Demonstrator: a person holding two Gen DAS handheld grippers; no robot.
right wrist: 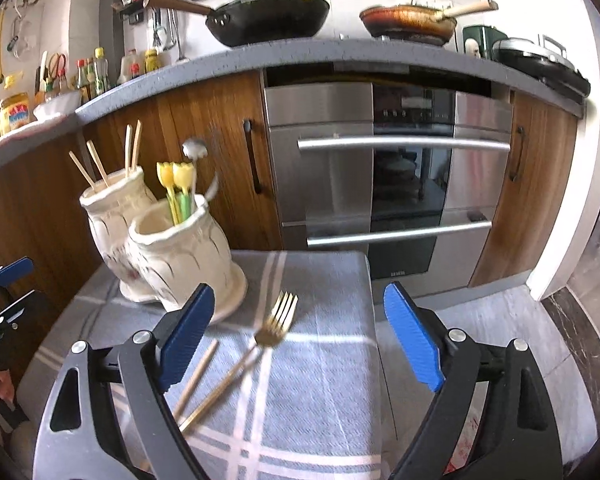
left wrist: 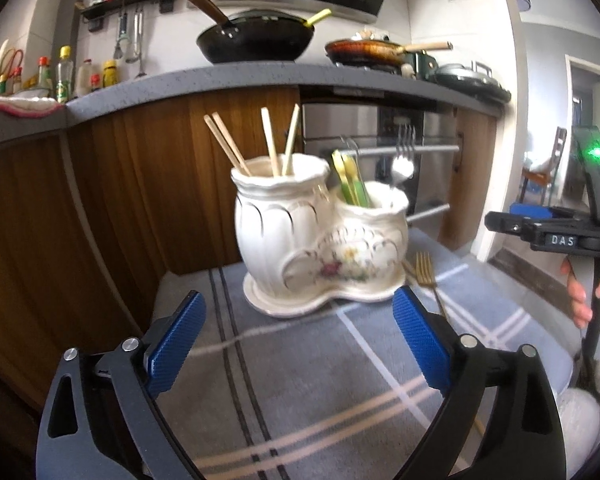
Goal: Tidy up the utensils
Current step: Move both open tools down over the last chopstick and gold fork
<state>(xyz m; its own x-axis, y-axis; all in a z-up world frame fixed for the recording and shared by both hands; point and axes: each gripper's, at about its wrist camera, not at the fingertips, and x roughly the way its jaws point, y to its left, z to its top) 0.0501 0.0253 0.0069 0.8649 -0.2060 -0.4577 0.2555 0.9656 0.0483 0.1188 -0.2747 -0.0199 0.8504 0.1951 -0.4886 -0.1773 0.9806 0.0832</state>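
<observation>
Below centre of the right wrist view, between my spread blue pads, lies the slim gold metal fork (right wrist: 260, 342), tines toward the cream two-pot ceramic utensil holder (right wrist: 180, 252), flat on the grey checked cloth (right wrist: 324, 380). A pale wooden chopstick (right wrist: 196, 378) lies just beside its handle; whether the two touch is blurred. Right gripper (right wrist: 300, 340): wide, nothing held. Left gripper (left wrist: 300, 348): wide too, nothing held, facing the holder from the lower middle of its frame.

Judgement: fork is light, rigid, polished, so likely slippery and low on soft cloth. Best grip is mid-handle, pads across the narrow width, clear of the chopstick. Holder is probably heavy, brittle; lower utensils in gently, avoid knocking the rim.
</observation>
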